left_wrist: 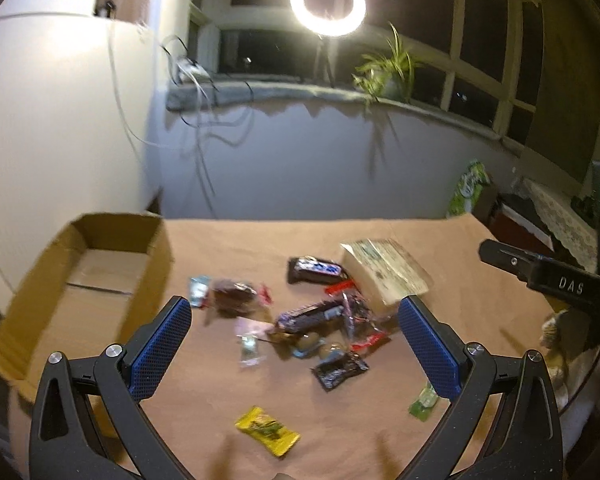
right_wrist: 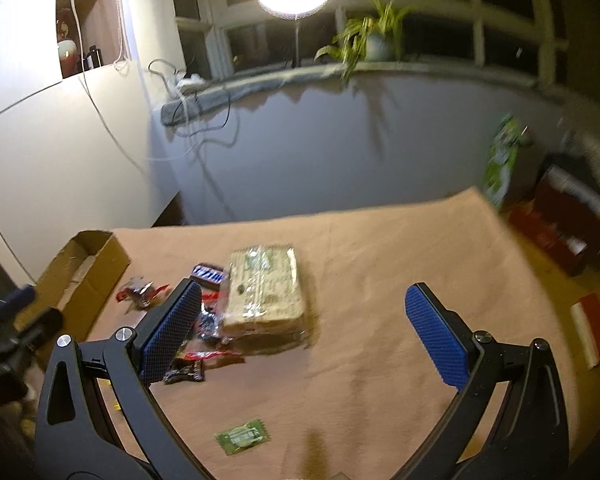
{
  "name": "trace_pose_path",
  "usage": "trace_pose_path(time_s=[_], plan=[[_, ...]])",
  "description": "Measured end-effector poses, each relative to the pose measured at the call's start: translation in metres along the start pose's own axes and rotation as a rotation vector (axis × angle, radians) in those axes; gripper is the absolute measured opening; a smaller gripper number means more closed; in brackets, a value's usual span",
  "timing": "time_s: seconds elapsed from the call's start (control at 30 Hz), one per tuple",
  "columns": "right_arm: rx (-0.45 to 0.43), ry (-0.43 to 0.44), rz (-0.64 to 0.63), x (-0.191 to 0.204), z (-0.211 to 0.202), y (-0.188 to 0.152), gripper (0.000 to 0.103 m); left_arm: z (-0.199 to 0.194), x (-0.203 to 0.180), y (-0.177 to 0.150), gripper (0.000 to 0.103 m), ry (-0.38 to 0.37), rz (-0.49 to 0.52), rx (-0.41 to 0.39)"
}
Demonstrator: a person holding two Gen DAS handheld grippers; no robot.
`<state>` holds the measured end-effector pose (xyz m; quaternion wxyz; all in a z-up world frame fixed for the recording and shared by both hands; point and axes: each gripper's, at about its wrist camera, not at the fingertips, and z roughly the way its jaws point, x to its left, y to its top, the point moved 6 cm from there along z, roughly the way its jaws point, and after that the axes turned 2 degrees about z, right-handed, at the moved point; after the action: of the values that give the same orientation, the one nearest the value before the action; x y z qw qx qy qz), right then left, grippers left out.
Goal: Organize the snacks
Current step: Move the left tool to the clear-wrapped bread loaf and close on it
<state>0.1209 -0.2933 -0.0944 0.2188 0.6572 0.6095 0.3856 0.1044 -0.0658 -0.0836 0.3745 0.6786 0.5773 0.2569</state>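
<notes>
1. The open brown cardboard box (left_wrist: 84, 280) stands at the far left corner of the tan cloth-covered table (left_wrist: 228, 392). Its long axis runs from the near side to the far side along the left edge. It looks empty, so I judge that the sorting has hardly begun.

2. The large flat pale packet in clear wrap (right_wrist: 265, 289) lies near the middle of the table, toward the far edge. In the right wrist view it lies ahead of the right gripper (right_wrist: 304, 334), a little left of the midline. Its long axis runs almost near-to-far, slightly slanted. The right gripper seems the nearer one to it.

3. The dark chocolate bar with a blue label (left_wrist: 318, 270) lies just left of the pale packet, maybe touching it. Its long axis runs left-to-right.

4. The pile of small dark and red wrappers (left_wrist: 328, 324) lies directly ahead between the fingers of the left gripper (left_wrist: 294, 326). The pieces overlap and point many ways. The blur hides which is on top.

5. The yellow candy packet (left_wrist: 268, 432) lies alone toward the near edge, under the left gripper, slanted.

6. The small green flat packet (right_wrist: 242, 436) lies alone near the near edge, below the right gripper, and its long axis is almost left-to-right.

7. Both grippers hang above the table with fingers spread wide and hold nothing. For the pile, the left one is closer, and the box is on its side as well.
</notes>
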Motion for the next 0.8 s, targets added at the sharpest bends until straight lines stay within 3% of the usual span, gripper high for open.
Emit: trace_pose_path(time_s=[0.17, 0.4, 0.63, 0.8], plan=[[0.117, 0.112, 0.075, -0.013, 0.033, 0.0, 0.103, 0.028, -0.017, 0.002, 0.097, -0.073, 0.016, 0.055], [0.244, 0.24, 0.165, -0.023, 0.077, 0.006, 0.103, 0.075, -0.042, 0.0, 0.075, -0.198, 0.011, 0.179], [0.366, 0.337, 0.22, -0.02, 0.119, 0.004, 0.078, 0.112, -0.056, -0.005, 0.063, -0.272, -0.031, 0.286], [0.431, 0.388, 0.234, -0.014, 0.139, -0.002, 0.068, 0.122, -0.062, -0.002, 0.054, -0.31, -0.038, 0.314]])
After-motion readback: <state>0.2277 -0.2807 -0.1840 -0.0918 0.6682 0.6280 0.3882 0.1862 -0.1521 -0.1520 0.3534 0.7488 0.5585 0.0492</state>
